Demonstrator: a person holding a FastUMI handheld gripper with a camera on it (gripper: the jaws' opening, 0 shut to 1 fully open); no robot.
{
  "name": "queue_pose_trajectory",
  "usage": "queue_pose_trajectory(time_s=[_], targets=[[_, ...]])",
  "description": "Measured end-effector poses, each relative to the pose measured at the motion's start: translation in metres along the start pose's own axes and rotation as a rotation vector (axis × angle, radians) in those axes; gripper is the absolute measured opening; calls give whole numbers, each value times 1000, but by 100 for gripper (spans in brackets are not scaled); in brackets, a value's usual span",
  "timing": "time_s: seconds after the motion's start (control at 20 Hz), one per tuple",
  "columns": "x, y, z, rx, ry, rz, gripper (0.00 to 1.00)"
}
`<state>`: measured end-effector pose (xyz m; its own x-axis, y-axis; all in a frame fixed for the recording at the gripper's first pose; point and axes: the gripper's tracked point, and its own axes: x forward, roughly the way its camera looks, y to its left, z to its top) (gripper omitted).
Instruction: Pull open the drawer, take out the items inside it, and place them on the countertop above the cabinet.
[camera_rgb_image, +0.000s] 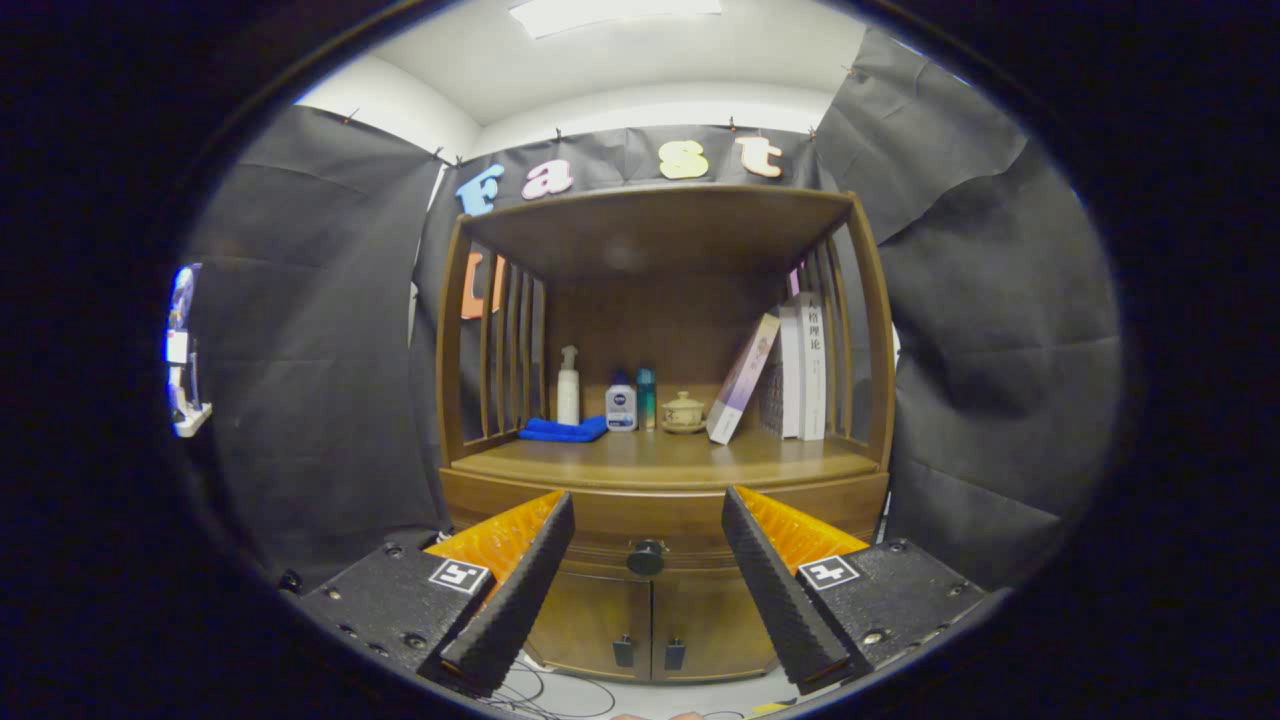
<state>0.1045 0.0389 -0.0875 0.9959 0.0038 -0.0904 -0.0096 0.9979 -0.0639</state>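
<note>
Gripper (648, 510) jaws apart, drawer knob (646, 557) between, drawer closed.

My gripper (648, 505) hung spread before the cabinet (664, 520), drawer knob (646, 557) between the fingers, drawer (655, 565) closed. 2 lower doors (652, 625) sat under it. On the countertop (662, 458), left to right: cloth (563, 429), pump bottle (568, 386) behind it, 2 small bottles (631, 402), lidded cup (683, 411), 1 leaning book (742, 378), upright books (802, 366).
</note>
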Motion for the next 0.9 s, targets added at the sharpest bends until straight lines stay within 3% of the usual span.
queue_pose_trajectory(time_s=[0.4, 0.9], targets=[[69, -3, -62, 36, 96, -17, 96], [138, -9, -120, 24, 214, -73, 80]])
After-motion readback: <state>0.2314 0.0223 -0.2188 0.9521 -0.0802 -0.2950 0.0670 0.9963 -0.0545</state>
